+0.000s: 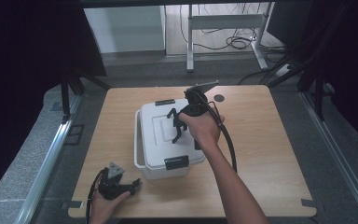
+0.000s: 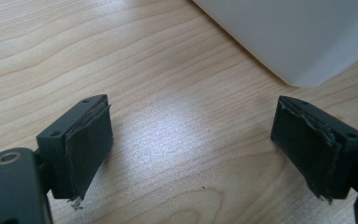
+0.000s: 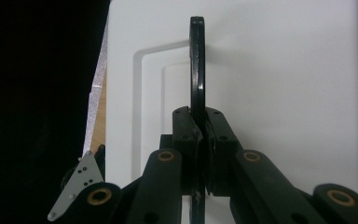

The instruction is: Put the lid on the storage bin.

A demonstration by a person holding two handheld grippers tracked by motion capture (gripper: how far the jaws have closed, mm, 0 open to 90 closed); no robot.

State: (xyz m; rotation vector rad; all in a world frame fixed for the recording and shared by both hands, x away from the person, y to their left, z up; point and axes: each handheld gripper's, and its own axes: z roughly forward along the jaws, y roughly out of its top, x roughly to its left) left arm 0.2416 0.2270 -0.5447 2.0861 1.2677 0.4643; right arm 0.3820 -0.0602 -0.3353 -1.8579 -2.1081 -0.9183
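Observation:
A white plastic box (image 1: 161,161) with a flat lid (image 1: 154,126) stands in the middle of the wooden table (image 1: 261,140). My right gripper (image 1: 176,127) reaches down over the lid, and its jaws are shut on the thin black lid handle (image 3: 196,60), which stands edge-on between the pads (image 3: 200,126). The lid (image 3: 284,93) lies just below. My left gripper (image 1: 133,186) rests on the table near the front edge, left of the box. Its jaws stand wide open (image 2: 191,149) with only bare wood between them, and a corner of the box (image 2: 298,32) is beyond them.
Black latches sit at the box's far side (image 1: 165,101) and near side (image 1: 176,162). A small dark round mark (image 1: 219,98) lies on the table behind the box. Bare wood (image 1: 270,168) stretches to the right of the box. A desk frame and cables (image 1: 233,42) stand beyond the table.

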